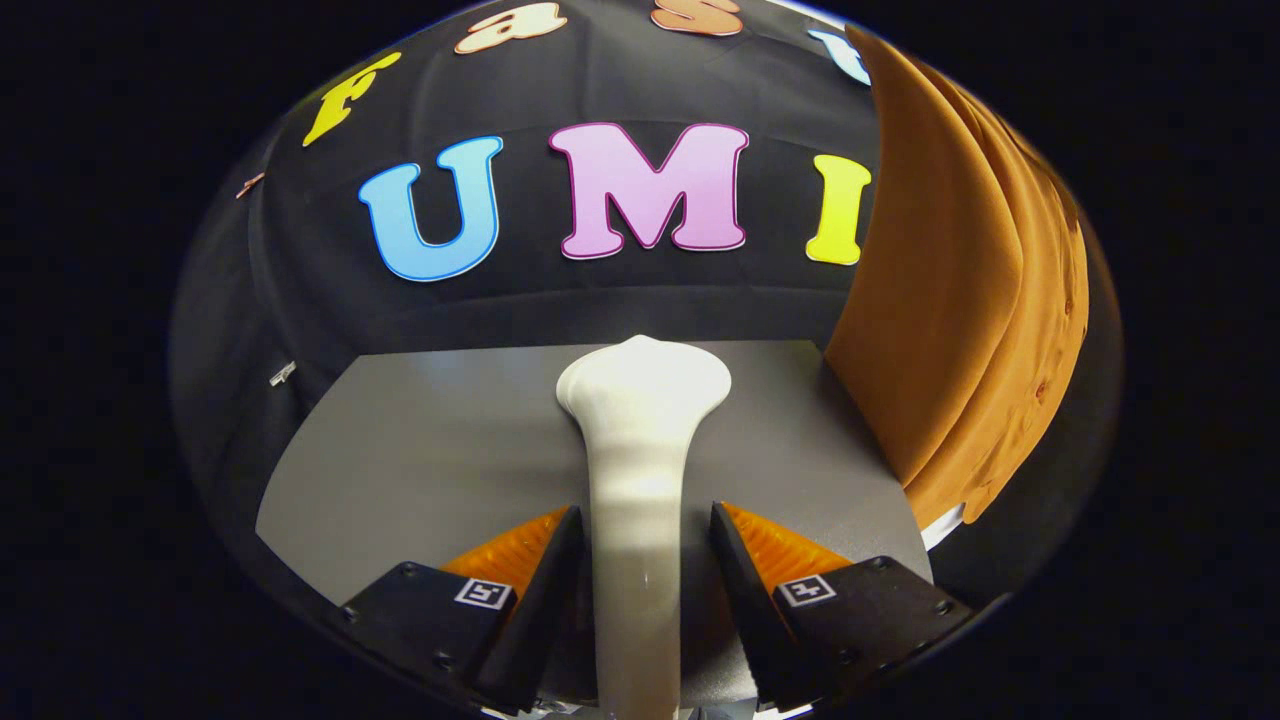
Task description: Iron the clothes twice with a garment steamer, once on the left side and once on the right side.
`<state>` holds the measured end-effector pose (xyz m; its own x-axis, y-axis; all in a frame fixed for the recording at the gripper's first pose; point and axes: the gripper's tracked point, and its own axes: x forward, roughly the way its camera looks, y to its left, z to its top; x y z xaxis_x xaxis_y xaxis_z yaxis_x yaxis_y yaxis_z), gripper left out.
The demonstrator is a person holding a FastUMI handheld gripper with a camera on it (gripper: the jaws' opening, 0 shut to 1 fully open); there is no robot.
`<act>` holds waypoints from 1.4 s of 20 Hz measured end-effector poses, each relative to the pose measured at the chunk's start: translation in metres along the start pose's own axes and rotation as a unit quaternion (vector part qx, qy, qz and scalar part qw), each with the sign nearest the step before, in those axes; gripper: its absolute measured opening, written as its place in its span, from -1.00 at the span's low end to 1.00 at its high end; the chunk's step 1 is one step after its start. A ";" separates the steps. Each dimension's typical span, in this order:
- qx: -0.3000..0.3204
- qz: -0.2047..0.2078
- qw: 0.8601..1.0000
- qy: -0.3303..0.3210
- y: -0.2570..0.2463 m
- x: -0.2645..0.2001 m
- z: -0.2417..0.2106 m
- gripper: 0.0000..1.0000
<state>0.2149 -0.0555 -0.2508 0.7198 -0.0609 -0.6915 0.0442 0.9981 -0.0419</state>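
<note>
A white garment steamer [640, 420] lies lengthwise over the grey table [420, 450]. Its broad head points away from me and its handle runs back between my fingers. My gripper [645, 520] straddles the handle. A narrow gap shows on each side between the fingertips and the handle, so neither finger presses on it. An orange garment [950, 300] hangs to the right of the steamer head, beyond the right fingertip. Its folds drop past the table's right edge.
The black booth wall [300, 300] stands just behind the table's far edge. Bare grey tabletop spreads to the left of the steamer. A small white patch [945, 525] shows under the garment's lower hem at the table's right corner.
</note>
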 end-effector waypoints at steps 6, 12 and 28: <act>-0.030 0.003 1.000 -0.005 0.006 0.001 0.002 -0.15; -0.029 0.007 0.999 -0.018 0.009 -0.003 0.005 -0.28; 0.010 -0.041 0.991 -0.125 0.007 -0.119 0.020 -0.28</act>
<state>0.1437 -0.0417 -0.1544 0.8626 -0.1423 -0.4854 0.1214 0.9898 -0.0746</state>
